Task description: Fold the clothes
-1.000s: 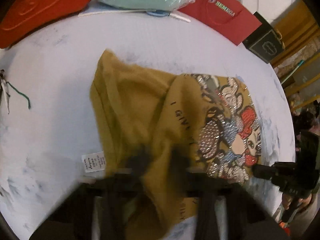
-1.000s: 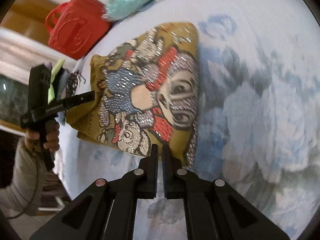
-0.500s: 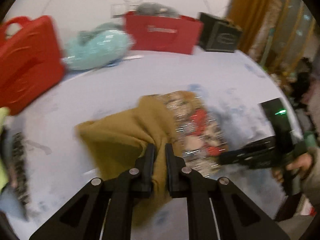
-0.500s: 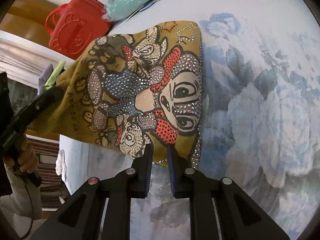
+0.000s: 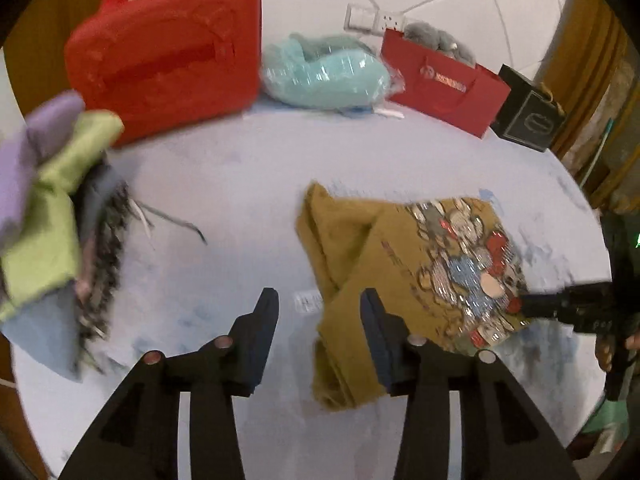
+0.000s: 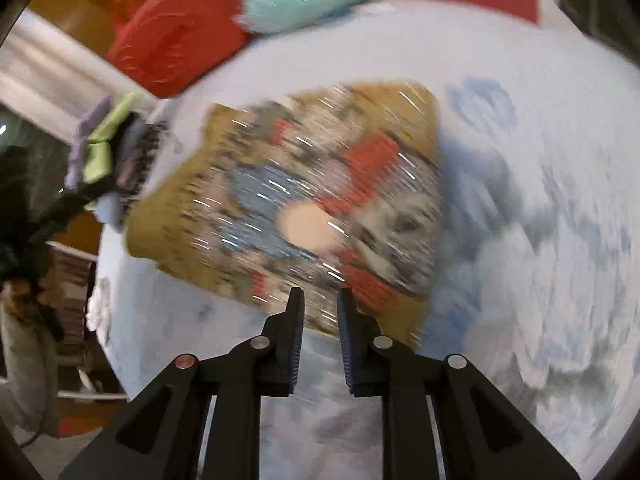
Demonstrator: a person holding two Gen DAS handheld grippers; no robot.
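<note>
A mustard top with a sequin cartoon print lies folded on the table, print side up at its right. My left gripper hovers over the top's near left edge. Its jaws are opening, with only the white label and the fabric edge showing below the gap. In the blurred right wrist view, my right gripper stands at the near edge of the top. Its jaws are opening too, and the pads are off the cloth. Each gripper also shows in the other's view: the right gripper and the left gripper.
A pile of clothes, purple and green on top, sits at the table's left edge. Along the back stand a red case, a wrapped teal bundle, a red paper bag and a black box. The tablecloth is pale blue and floral.
Both grippers have let go of the mustard top and their jaws have parted. The left gripper has drawn back and up. The top now lies folded on the table.
</note>
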